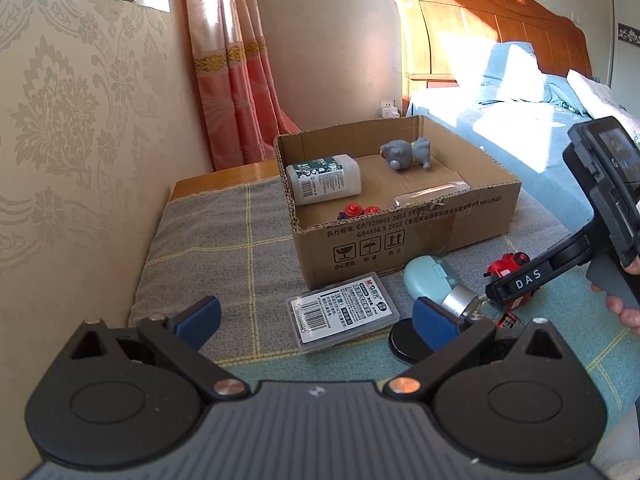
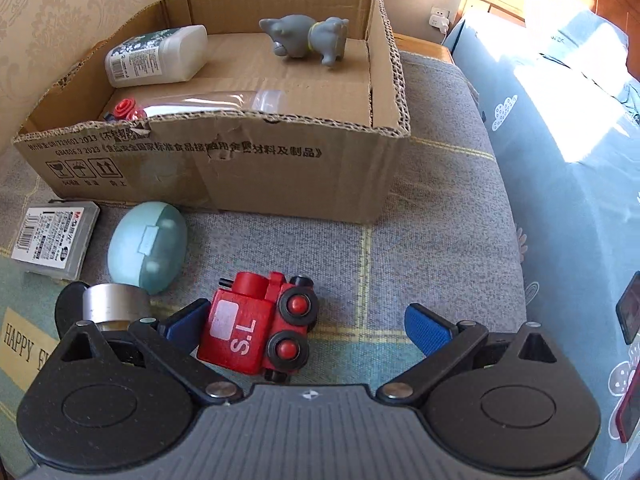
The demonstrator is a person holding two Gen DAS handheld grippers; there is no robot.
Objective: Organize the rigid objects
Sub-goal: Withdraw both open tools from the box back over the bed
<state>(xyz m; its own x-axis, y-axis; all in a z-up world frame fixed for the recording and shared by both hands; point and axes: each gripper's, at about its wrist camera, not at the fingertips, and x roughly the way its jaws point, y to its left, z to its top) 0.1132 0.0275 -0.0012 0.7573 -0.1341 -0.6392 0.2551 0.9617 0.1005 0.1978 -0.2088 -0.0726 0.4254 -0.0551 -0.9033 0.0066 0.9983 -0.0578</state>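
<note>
A cardboard box (image 2: 224, 168) holding a bottle (image 2: 156, 54) and grey toy (image 2: 304, 36) is sitting on a blanketed counter (image 2: 440, 240), while the right gripper (image 2: 308, 330), fingers apart, is hovering around a red train (image 2: 256, 328) and the left gripper (image 1: 316, 320) is gaping.

The box (image 2: 280, 168) is rough brown corrugated cardboard with torn edges. The red toy train (image 2: 248, 332) looks like glossy painted wood with shiny black wheels. The egg-shaped case (image 2: 148, 246) is smooth pale plastic. The jar cap (image 2: 112, 308) is brushed metal. The blanket (image 2: 440, 240) is soft woven cloth, matt.
</note>
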